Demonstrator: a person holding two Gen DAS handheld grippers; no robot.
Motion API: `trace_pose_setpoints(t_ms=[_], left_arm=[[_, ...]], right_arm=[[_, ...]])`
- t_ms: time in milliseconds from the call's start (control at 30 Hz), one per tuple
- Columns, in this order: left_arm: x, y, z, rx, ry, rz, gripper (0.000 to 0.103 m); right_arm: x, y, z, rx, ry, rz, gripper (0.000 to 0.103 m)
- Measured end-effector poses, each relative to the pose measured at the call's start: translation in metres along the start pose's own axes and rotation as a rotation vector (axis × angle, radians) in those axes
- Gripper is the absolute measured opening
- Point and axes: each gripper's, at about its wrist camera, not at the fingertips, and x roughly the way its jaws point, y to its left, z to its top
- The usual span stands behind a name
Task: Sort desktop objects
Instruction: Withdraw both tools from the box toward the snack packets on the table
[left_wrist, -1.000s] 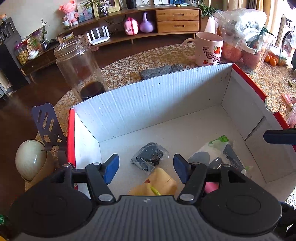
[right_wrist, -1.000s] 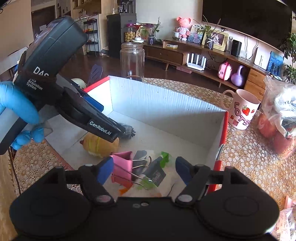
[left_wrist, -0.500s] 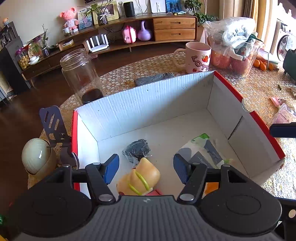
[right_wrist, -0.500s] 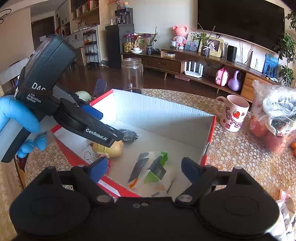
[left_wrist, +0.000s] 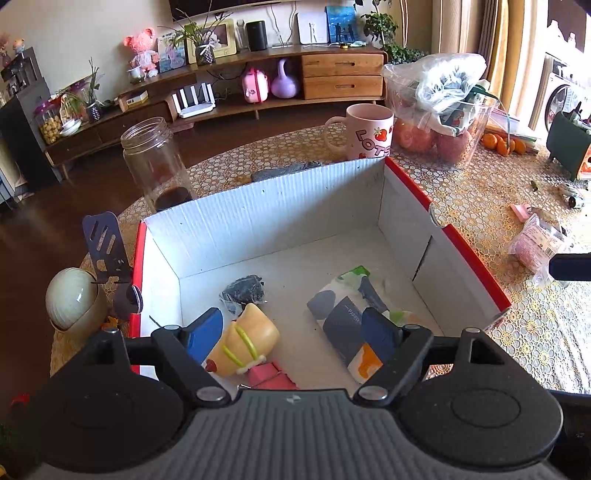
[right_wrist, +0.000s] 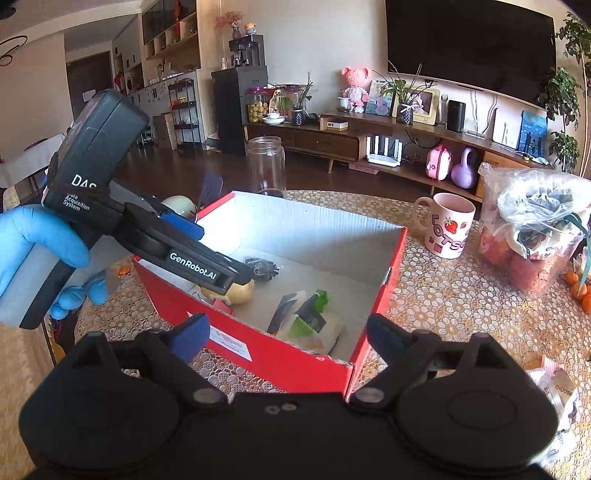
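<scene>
Left wrist view: the left gripper (left_wrist: 293, 326) hangs above the near end of the red cardboard box (left_wrist: 476, 254), its jaws opening and pressing on nothing. Beneath it and slightly left lies the yellow toy (left_wrist: 245, 341), long axis running away and to the right, touching the pink binder clip (left_wrist: 271, 374) at its near end. Just beyond the toy sits a small dark packet (left_wrist: 243, 290). Under the right finger lies the tissue pack (left_wrist: 349, 325), long axis running away and leftward.

In the right wrist view the right gripper (right_wrist: 286, 334) stands outside the box's near wall, jaws also opening, empty and spread wide. Well right of the left gripper, a pink wrapped packet (left_wrist: 533, 245) lies unsorted on the tablecloth (left_wrist: 480, 199); the right hand looks nearer to it.
</scene>
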Motion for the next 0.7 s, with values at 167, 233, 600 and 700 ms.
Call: trace_pose_setpoints(t_ms=[167, 233, 600, 700], left_arm=[[-0.014, -0.014, -0.006, -0.012, -0.037, -0.005, 0.087], [-0.019, -0.019, -0.009, -0.031, -0.048, -0.015, 0.090], [-0.050, -0.055, -0.020, -0.085, -0.133, -0.018, 0.101], [-0.058, -0.069, -0.023, -0.077, -0.169, -0.011, 0.103]], right_arm=[[-0.016, -0.010, -0.010, 0.010, -0.005, 0.002, 0.093], [-0.022, -0.014, -0.015, 0.010, -0.002, 0.002, 0.094], [-0.058, -0.036, -0.049, 0.030, -0.032, -0.001, 0.100], [-0.065, -0.044, -0.060, 0.058, -0.040, -0.012, 0.101]])
